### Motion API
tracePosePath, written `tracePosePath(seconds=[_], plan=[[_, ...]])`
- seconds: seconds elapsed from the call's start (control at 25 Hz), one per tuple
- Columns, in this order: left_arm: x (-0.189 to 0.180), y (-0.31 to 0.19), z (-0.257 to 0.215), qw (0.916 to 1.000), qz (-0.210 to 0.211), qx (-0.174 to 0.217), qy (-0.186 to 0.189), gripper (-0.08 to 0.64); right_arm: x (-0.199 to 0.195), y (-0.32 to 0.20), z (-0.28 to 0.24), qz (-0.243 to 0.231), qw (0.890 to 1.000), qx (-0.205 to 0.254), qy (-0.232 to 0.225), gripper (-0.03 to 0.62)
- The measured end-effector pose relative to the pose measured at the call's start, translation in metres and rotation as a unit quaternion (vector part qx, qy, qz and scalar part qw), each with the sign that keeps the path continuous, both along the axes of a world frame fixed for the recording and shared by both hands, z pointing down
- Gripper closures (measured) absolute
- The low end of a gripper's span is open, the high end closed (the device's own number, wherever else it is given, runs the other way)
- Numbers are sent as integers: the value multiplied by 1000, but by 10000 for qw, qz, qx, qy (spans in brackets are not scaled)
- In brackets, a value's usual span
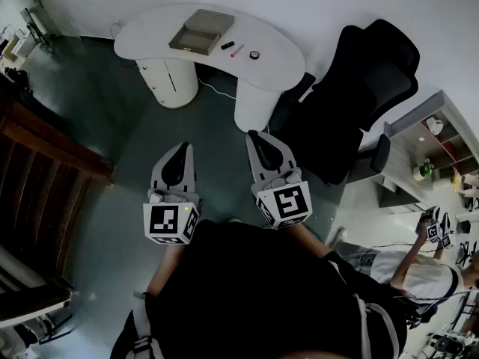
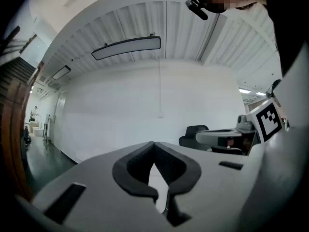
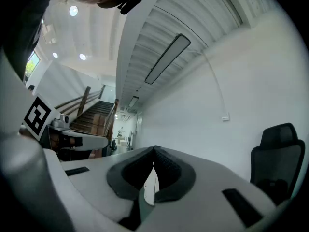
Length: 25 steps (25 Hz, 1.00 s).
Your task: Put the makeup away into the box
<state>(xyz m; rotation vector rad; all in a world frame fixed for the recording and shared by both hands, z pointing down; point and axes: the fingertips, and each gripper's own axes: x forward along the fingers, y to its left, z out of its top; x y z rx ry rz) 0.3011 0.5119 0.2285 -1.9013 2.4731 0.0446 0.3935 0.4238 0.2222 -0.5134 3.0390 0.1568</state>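
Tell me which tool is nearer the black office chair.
Right. The right tool hangs close beside the black office chair, at its left in the head view; the left tool is farther left, beyond the right one.

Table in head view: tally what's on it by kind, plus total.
box: 1
short black tube: 1
thin pink stick: 1
small round black item: 1
Total: 4
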Motion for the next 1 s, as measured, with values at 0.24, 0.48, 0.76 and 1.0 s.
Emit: tracePosePath(seconds=[0.24,0.48,0.76,1.0], plan=[[11,-2,-3,10000,-35,12,-25,557,10,-4,0,-2,10000,-21,30,569],[15,-4,-1,10000,-56,-11,-22,557,13,-10,-3,-5,9998,-92,-152,569],[1,-8,1,10000,-81,-23,-33,557,-4,-15,1,-26,9999,38,-91,566],[-28,-22,6,10000,-64,-19,12,557,-37,-29,17,-120,9998,-88,131,558]])
